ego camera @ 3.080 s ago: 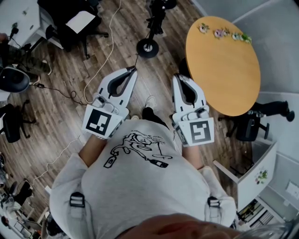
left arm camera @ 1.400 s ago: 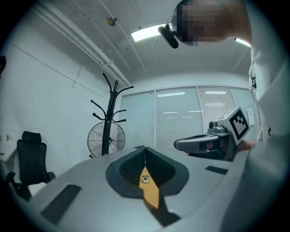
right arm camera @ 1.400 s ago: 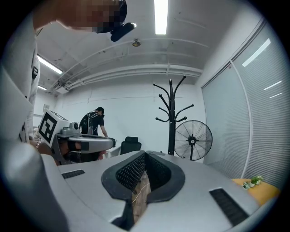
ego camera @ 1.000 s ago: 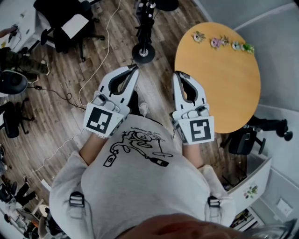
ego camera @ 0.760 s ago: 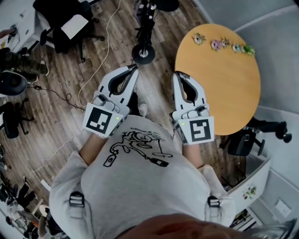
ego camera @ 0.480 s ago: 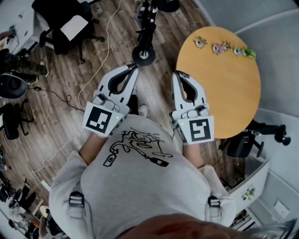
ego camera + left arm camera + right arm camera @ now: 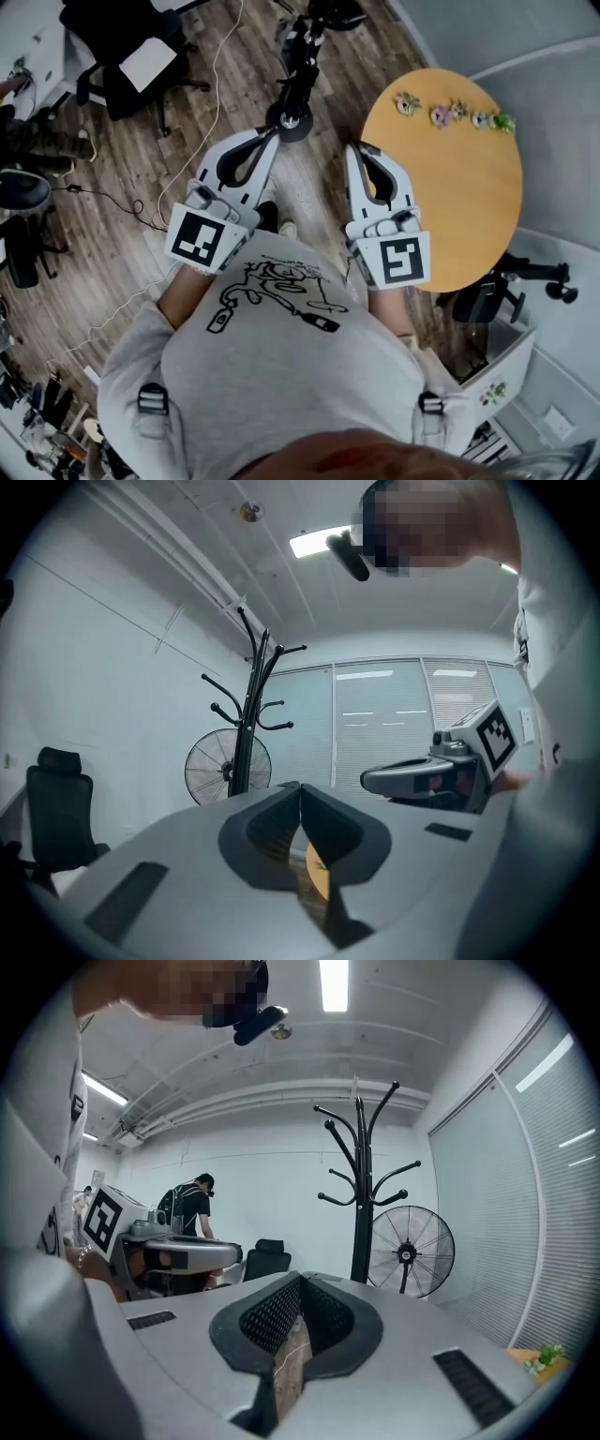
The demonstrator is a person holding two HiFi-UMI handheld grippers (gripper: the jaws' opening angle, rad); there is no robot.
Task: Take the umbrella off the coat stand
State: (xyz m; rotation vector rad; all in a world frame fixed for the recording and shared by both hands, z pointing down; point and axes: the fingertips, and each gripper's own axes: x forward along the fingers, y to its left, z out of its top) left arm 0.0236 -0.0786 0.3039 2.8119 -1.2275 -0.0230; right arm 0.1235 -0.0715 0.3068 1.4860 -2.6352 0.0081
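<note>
The black coat stand (image 7: 291, 117) rises from a round base on the wood floor just ahead of me, its pole running up the head view. Its bare curved hooks show in the left gripper view (image 7: 247, 710) and in the right gripper view (image 7: 362, 1185). I cannot make out an umbrella on it for sure. My left gripper (image 7: 271, 137) is shut and empty, with its tip close to the base as seen from above. My right gripper (image 7: 359, 150) is also shut and empty, level beside it. In their own views the left gripper (image 7: 300, 789) and the right gripper (image 7: 300, 1281) both point toward the stand.
A round wooden table (image 7: 459, 187) with small flowers (image 7: 455, 112) at its far edge stands at my right. A pedestal fan (image 7: 411, 1252) stands behind the coat stand. Black office chairs (image 7: 122, 47) and a floor cable (image 7: 211, 112) lie at the left. A person (image 7: 192, 1208) stands far off.
I have walked forward: the coat stand's base has slid down the head view until it is next to my left gripper's tip. The table has drifted right. Both grippers stay shut.
</note>
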